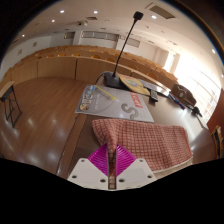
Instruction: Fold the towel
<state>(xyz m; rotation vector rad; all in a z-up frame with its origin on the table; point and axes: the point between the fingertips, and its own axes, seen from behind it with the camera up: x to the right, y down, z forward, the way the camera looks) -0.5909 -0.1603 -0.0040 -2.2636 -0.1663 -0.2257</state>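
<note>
A red and white checked towel [150, 142] lies on a wooden table [82, 135], spread out ahead and to the right of my fingers. My gripper [112, 160] is at the towel's near edge. Its two magenta pads [100, 160] are pressed together with a thin strip of the towel's edge pinched between them.
A printed sheet or poster [112, 101] lies on the table beyond the towel. A microphone on a thin gooseneck stand [125, 45] rises behind it. Dark items [181, 96] sit at the far right. Wooden benches fill the hall to the left.
</note>
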